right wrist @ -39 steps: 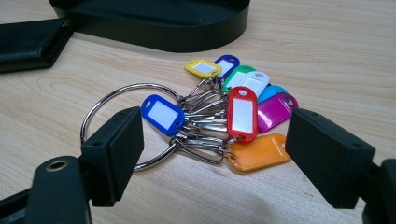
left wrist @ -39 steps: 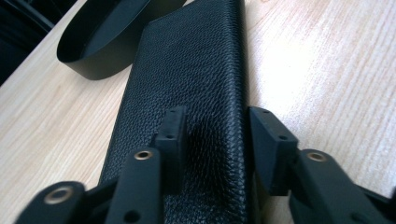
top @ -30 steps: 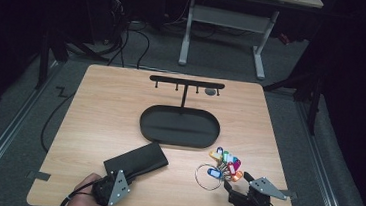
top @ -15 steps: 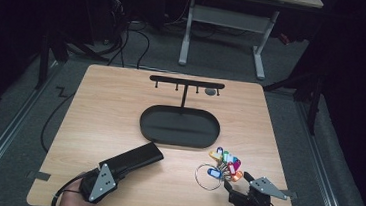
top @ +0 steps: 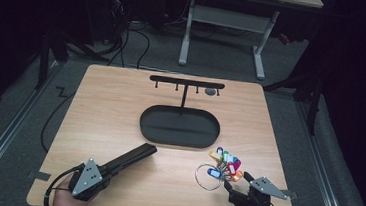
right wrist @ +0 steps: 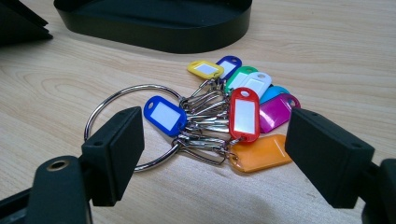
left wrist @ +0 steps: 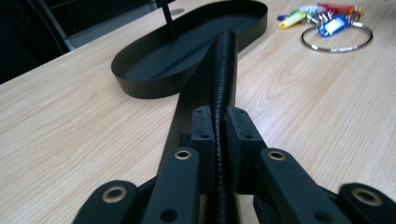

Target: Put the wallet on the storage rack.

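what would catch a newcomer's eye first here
Probably the fan of bright plastic key tags on a metal ring, lying on the wooden table just ahead of the open right gripper. Next, the left gripper, shut on a long black leather case pointing toward the black oval tray.

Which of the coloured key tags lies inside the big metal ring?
The blue tag with the white label; it alone lies within the ring, the others fan out beyond it.
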Demonstrator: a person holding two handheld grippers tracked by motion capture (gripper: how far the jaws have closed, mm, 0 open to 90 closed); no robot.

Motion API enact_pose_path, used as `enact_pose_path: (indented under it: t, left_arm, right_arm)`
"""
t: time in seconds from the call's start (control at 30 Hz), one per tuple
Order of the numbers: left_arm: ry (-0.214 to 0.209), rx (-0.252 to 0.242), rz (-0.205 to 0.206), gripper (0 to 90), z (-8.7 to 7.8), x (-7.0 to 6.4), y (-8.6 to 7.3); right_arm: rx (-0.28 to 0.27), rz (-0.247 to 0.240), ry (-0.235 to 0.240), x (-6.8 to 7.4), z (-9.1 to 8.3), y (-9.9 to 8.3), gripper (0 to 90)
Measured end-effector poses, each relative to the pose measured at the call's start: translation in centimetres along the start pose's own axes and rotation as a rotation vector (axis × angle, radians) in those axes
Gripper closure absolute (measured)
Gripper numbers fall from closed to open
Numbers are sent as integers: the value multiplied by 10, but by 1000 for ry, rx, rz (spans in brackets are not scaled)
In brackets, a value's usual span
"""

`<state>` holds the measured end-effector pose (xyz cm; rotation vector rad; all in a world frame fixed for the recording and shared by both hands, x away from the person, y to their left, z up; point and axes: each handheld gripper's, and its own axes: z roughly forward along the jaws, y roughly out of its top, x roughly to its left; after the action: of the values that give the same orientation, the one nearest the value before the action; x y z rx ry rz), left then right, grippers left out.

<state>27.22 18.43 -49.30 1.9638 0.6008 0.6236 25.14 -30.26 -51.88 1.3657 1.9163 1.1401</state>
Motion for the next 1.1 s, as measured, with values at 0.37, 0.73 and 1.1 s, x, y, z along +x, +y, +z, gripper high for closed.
enact_pose_path:
  t: [0.37,0.73,1.1]
  left_arm:
    - [-29,-72,-75,830,-20,-1,11]
    - [-69,-16,-170,829,-14,3,8]
    - [-44,-36,-235,813,-13,15,0]
  right_arm:
    - [-3,-1,2,0,0,1,201]
    - [-1,0,4,0,0,1,203]
    - [10,1,6,0,2,0,203]
